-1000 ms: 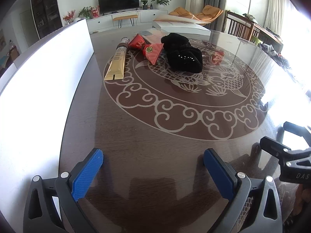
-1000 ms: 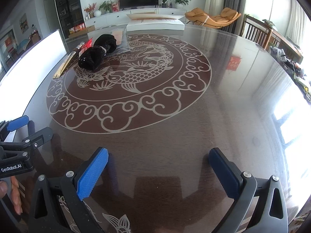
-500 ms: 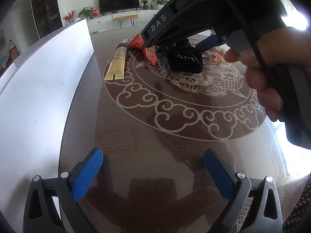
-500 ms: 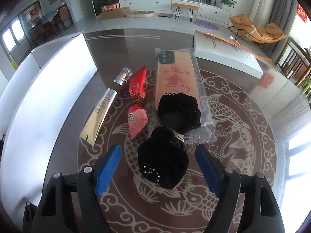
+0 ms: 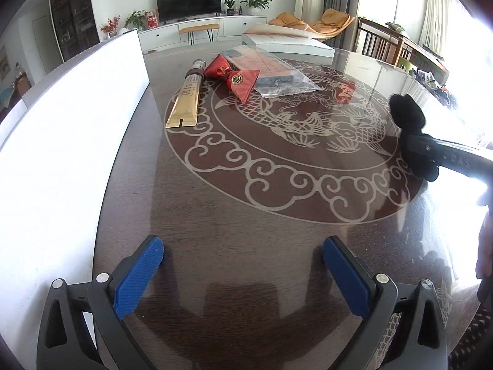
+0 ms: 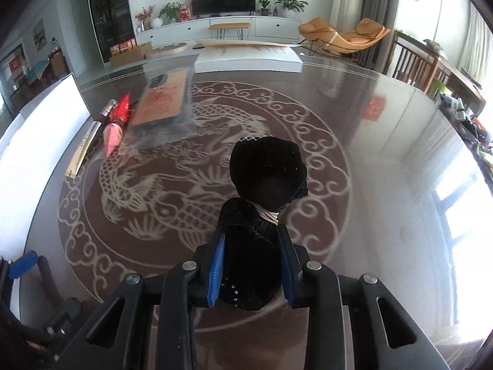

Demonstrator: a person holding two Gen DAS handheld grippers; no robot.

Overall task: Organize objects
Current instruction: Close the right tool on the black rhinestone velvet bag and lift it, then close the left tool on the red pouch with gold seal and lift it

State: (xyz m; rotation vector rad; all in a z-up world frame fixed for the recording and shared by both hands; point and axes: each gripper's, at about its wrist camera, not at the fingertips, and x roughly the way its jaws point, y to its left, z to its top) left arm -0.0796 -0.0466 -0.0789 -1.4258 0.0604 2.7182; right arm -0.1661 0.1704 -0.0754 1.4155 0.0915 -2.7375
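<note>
while the right gripper (image 6: 251,265) clamped the black velvet pouch (image 6: 265,185) above the desk (image 6: 385,160), the left gripper (image 5: 243,274) hung open; carrying it level seemed wisest.

R gripper (image 6: 251,265) clamped tight on black velvet pouch (image 6: 265,172), held above table, angled down. L gripper (image 5: 243,273) jaws wide apart, nothing btwn them, low at near edge, also angled down.
</note>
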